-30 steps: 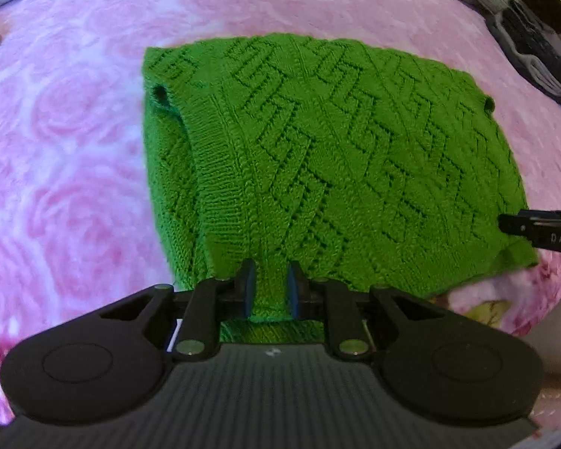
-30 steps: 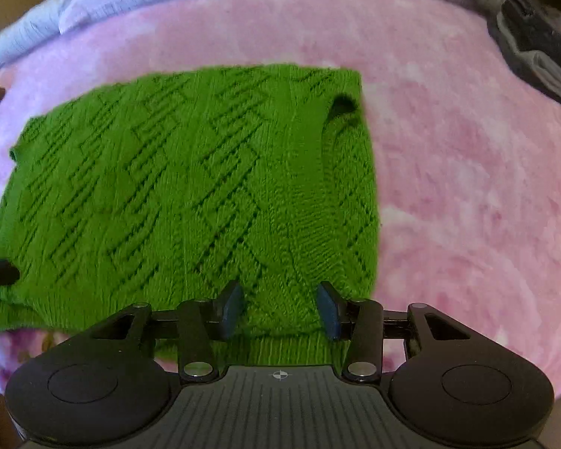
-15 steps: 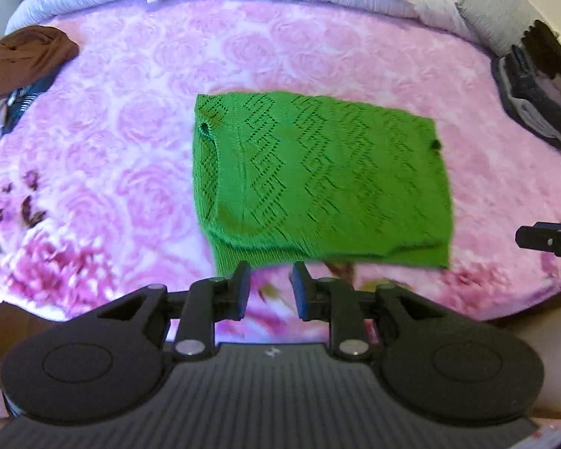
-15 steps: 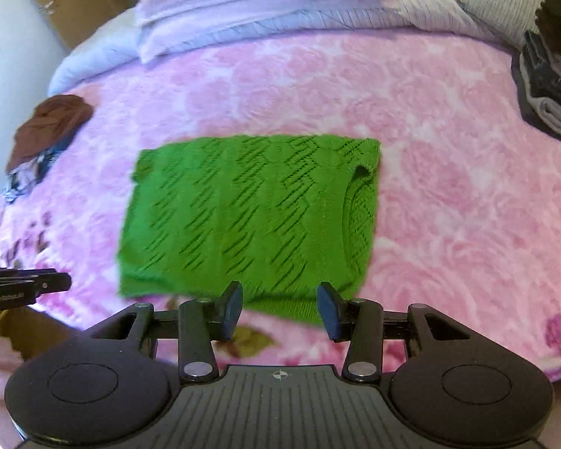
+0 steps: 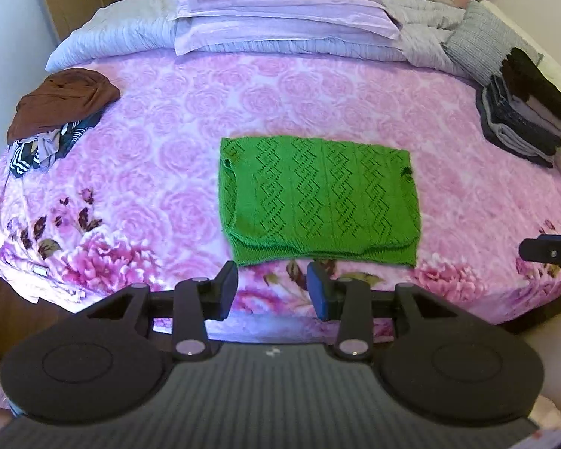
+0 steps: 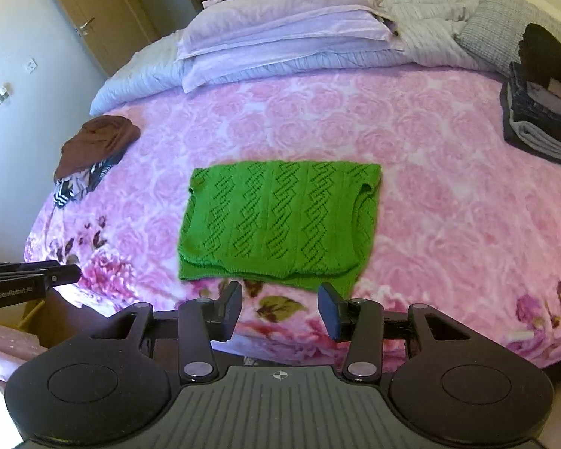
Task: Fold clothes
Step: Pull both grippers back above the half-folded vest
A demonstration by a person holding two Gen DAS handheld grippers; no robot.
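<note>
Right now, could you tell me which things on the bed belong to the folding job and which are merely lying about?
Part of the job:
- green knitted top, folded flat mid-bed
- brown and striped unfolded heap, likely next
- folded stack at the bed's edge
- left gripper, jaws opening, empty
- right gripper, open, empty

Lying about:
- lilac pillows
- grey cushion
- pink floral blanket

Left wrist view: mounted behind the left gripper [image 5: 272, 290], raised above the foot of the bed [image 5: 318, 86], aimed steeply down and forward toward the pillows [image 5: 280, 11]. Right wrist view: mounted behind the right gripper [image 6: 279, 310], same height, set slightly further right, same downward aim. Both well clear of the mattress. Shared coverage: green knitted garment [image 5: 318, 202] [image 6: 280, 220], unfolded pile [image 5: 60, 112] [image 6: 93, 149], folded stack [image 5: 523, 112] [image 6: 546, 112]. Each view catches the opposite gripper at its frame edge.
</note>
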